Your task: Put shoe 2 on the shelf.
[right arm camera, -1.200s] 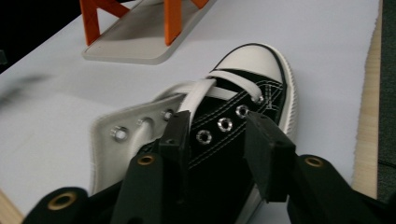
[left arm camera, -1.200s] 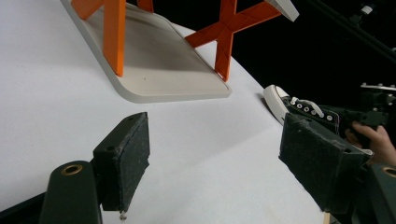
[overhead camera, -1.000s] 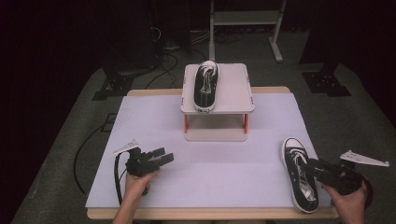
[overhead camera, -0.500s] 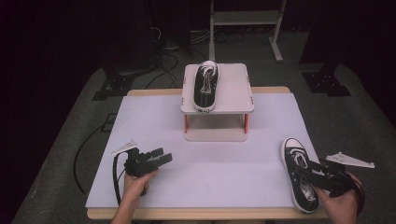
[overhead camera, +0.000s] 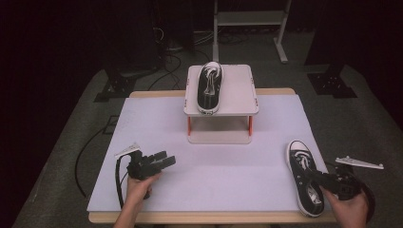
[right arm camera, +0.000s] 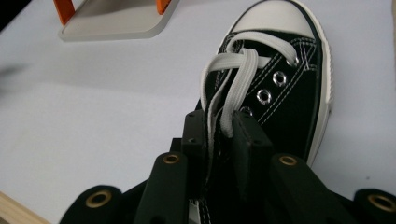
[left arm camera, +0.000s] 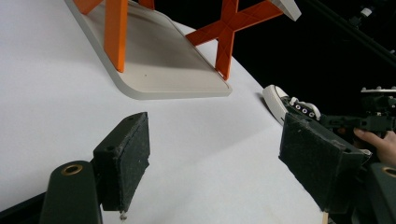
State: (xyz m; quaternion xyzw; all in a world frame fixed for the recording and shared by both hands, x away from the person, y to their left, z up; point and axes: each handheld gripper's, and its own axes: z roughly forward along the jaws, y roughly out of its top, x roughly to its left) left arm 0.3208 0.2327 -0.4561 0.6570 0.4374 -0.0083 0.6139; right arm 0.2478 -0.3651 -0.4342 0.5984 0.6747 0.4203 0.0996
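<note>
A black sneaker with white laces [overhead camera: 298,156] [right arm camera: 289,70] lies at the table's front right, toe pointing away. My right gripper [overhead camera: 316,178] [right arm camera: 219,126] has just been closing, and its jaws now pinch the sneaker's side wall and laces near the opening. A second matching sneaker [overhead camera: 209,88] rests on top of the small white stand [overhead camera: 237,90] at the back middle. My left gripper [overhead camera: 164,159] [left arm camera: 215,154] lies low over the front left of the table, jaws wide apart and nothing between them. The left gripper view also takes in the front sneaker's toe [left arm camera: 280,100].
A white mat [overhead camera: 223,175] covers the wooden table. The stand has orange legs [left arm camera: 114,32] and a white base plate [left arm camera: 163,70]. Cables and dark equipment stands sit on the floor beyond the table.
The right hand has shifted slightly left onto the front sneaker and its jaws have closed on the sneaker's side. The left gripper has stayed put.
</note>
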